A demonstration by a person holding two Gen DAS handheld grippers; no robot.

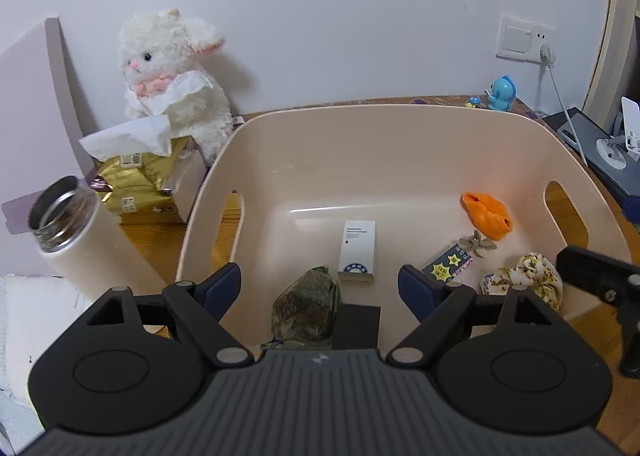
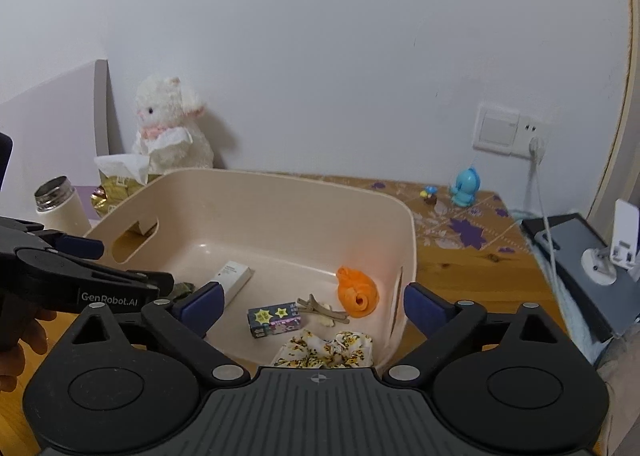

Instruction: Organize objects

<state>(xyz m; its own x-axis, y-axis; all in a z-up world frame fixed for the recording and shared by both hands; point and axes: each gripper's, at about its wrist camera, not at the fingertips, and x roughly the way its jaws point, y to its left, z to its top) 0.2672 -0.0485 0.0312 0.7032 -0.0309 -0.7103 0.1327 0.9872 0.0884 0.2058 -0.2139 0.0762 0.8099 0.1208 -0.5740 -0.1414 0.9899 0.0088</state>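
A beige plastic bin (image 1: 360, 127) (image 2: 240, 191) stands on the wooden table. Inside lie a white box (image 1: 357, 250) (image 2: 234, 276), a dark green pouch (image 1: 306, 308), an orange deflated balloon (image 1: 486, 213) (image 2: 357, 293), a dark star-printed box (image 1: 448, 264) (image 2: 274, 322), a beige hair clip (image 1: 478, 244) (image 2: 320, 308) and a floral scrunchie (image 1: 528, 282) (image 2: 328, 350). My left gripper (image 1: 320, 288) is open and empty above the bin's near side, over the pouch. My right gripper (image 2: 312, 308) is open and empty over the bin's right corner.
A white plush rabbit (image 1: 172, 75) (image 2: 172, 123), a gold tissue pack (image 1: 136, 175) and an open white flask (image 1: 76, 232) (image 2: 60, 207) stand left of the bin. A blue toy figure (image 1: 502, 93) (image 2: 464, 187) sits at the back right. A dark device (image 2: 580, 276) and cable lie right.
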